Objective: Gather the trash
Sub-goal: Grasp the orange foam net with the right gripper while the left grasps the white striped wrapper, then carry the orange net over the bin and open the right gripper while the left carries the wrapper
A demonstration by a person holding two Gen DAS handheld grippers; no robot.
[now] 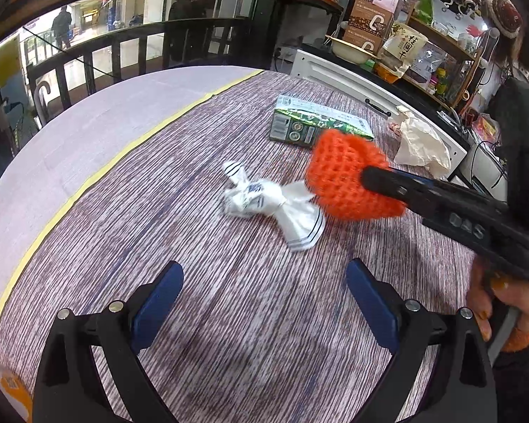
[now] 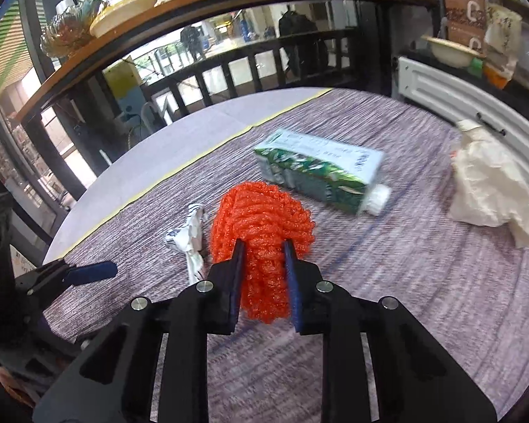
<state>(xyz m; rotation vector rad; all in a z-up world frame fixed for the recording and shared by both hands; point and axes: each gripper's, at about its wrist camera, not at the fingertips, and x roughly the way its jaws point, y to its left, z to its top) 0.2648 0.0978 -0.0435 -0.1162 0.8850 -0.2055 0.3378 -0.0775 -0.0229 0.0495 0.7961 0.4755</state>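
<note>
While the orange net [image 2: 260, 243] is squeezed between the two blue pads, the right gripper [image 2: 262, 257] is held above the middle of the desk [image 2: 423, 299], with its jaws clamped on the net. Seen from the left wrist, the same net [image 1: 349, 176] is lifted off the striped cloth at the tip of the right gripper [image 1: 373, 176], which is gripped by a hand [image 1: 500, 303] at the right edge. The left gripper [image 1: 264, 303] is held low over the near side of the desk [image 1: 194, 246], and its jaws are wide apart with nothing between them. A white wrapper [image 1: 275, 204] is left lying on the cloth near the middle, just beside the net. A green and white carton [image 2: 320, 172] is laid on its side closer to the far edge. A crumpled paper bag [image 2: 490, 190] is seen near the right edge of the desk.
</note>
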